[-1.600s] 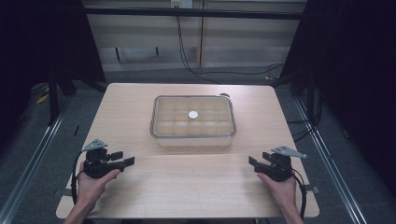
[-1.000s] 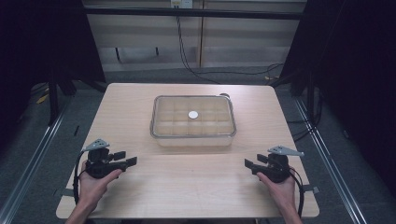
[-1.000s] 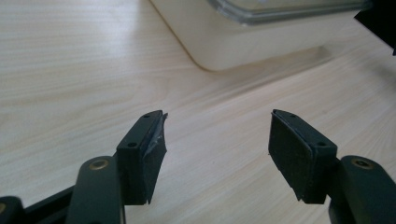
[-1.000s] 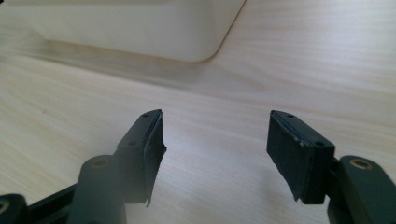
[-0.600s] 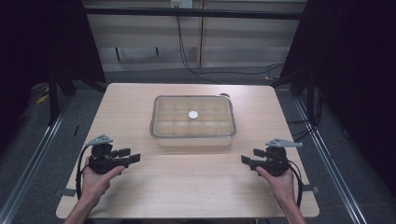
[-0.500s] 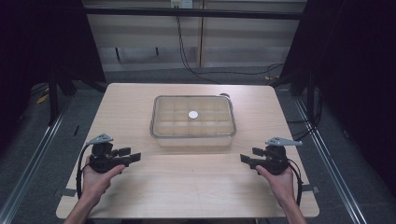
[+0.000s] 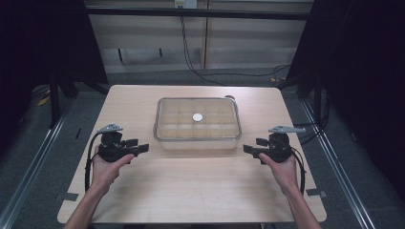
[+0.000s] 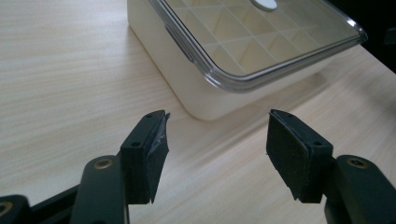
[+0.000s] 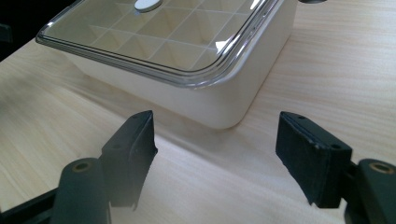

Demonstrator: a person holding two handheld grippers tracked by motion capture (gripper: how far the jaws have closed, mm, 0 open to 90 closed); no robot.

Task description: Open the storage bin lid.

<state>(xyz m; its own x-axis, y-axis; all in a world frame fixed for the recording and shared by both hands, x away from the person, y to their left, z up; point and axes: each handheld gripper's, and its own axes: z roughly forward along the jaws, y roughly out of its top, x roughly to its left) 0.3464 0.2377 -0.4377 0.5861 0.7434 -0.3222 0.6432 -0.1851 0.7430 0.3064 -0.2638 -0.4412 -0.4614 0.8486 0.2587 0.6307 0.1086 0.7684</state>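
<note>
A cream box with a clear lid (image 7: pixel 197 123) stands at the table's middle, a grid of compartments under the lid and a white round knob (image 7: pixel 197 117) on top. My left gripper (image 7: pixel 139 146) is open just left of the box's near left corner (image 8: pixel 205 109), jaws empty. My right gripper (image 7: pixel 250 149) is open just right of the near right corner (image 9: pixel 224 116), also empty. Both sets of jaws point at the box (image 8: pixel 243 51) from a short gap away. The lid (image 9: pixel 163 37) is closed on the box.
The light wooden table (image 7: pixel 191 191) has bare room in front of the box and along both sides. Dark floor, rails and cables surround the table. A small dark object (image 7: pixel 230 98) sits at the box's far right corner.
Both hands have moved forward and inward toward the box's near corners. The grippers stay open. The box has not moved.
</note>
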